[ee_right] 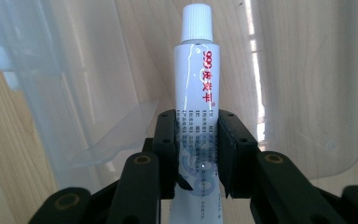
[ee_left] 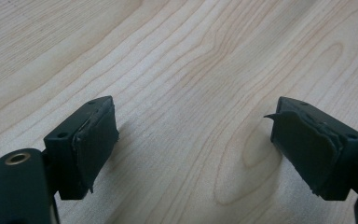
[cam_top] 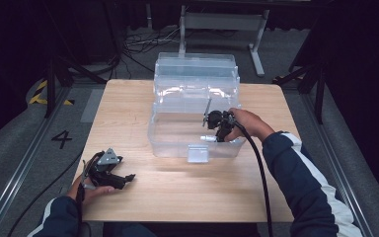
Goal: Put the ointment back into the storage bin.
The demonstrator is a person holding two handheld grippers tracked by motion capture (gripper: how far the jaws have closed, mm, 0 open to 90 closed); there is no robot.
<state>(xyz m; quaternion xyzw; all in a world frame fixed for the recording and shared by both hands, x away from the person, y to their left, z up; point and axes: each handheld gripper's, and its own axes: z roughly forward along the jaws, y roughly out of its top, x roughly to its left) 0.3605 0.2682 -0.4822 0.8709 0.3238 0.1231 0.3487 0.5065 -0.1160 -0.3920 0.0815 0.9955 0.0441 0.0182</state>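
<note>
Right gripper view: right hand-held gripper (ee_right: pixel 196 154) pinches the slippery tube (ee_right: pixel 196 93) low over the clear box (cam_top: pixel 177 138); it may slide out. Left hand-held gripper (ee_left: pixel 193 144) is spread, idle.

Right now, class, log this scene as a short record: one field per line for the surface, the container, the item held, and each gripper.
surface: wooden table
container: clear plastic box, lid open, on the table
item held: white tube with ribbed white cap and red print
right gripper: shut on the white tube, at the clear plastic box
left gripper: open, nothing between its jaws, over bare wood
</note>
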